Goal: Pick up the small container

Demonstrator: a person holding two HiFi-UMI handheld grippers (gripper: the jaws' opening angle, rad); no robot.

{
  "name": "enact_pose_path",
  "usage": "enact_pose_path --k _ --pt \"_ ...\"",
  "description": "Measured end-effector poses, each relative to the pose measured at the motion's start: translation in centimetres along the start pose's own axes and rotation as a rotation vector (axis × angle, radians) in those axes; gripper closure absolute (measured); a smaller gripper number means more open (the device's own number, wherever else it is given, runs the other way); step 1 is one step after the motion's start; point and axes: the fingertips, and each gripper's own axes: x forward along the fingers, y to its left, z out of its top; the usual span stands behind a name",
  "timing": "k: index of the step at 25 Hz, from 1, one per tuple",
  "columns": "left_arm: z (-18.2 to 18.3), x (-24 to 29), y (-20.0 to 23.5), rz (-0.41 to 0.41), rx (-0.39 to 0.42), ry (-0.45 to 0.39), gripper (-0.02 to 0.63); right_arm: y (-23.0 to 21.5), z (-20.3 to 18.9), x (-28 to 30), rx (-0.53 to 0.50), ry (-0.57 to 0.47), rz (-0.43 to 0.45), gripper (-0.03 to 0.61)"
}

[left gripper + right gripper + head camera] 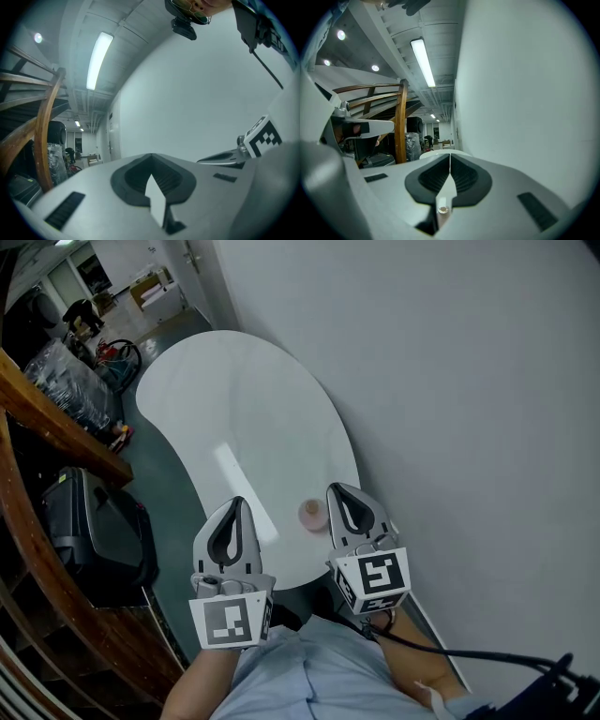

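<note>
While I hover, grip: left claw and right claw both pressed together, empty, level.
Container: near table edge, just beside right claw.
Why: shut for travel, I judge; right claw must spread.

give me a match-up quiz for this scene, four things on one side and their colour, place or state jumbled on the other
Things
1. small container
2. table
3. railing
4. right gripper

Descriptions
A. brown wood, at the left of the head view
B. jaws together, holding nothing
C. white, with a rounded top
D. pinkish, sitting on the table close to the right gripper's tip

Pairs: 1-D, 2-C, 3-A, 4-B
</note>
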Motion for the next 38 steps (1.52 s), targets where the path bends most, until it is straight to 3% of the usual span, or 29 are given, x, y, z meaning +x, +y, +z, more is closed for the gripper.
enact_pose_path --k 6,14,17,21,31,38 --pt "-2.6 0.6 1.4 0.027 -0.027 0.055 0.615 0.8 -2.4 1.4 0.000 0.057 0.026 0.576" --pt "-6.2 2.1 1.7 -0.008 -0.055 0.147 0.614 1.2 -6.3 2.9 0.002 0.153 0.036 0.569" --pt "-8.0 2.1 1.8 -0.013 -0.069 0.190 0.615 1.6 -7.9 3.5 -0.010 0.196 0.045 0.451" --pt "-9.4 2.0 1.9 -0.024 -0.078 0.233 0.615 2.1 -9.2 3.9 -0.020 0.215 0.047 0.425" --pt "-13.6 2.5 1.5 -0.029 -0.116 0.343 0.615 1.6 -14.4 3.7 0.032 0.322 0.019 0.417" --pt "-14.1 2.8 1.5 -0.052 -0.093 0.346 0.615 1.6 -15.7 3.7 0.021 0.348 0.006 0.431"
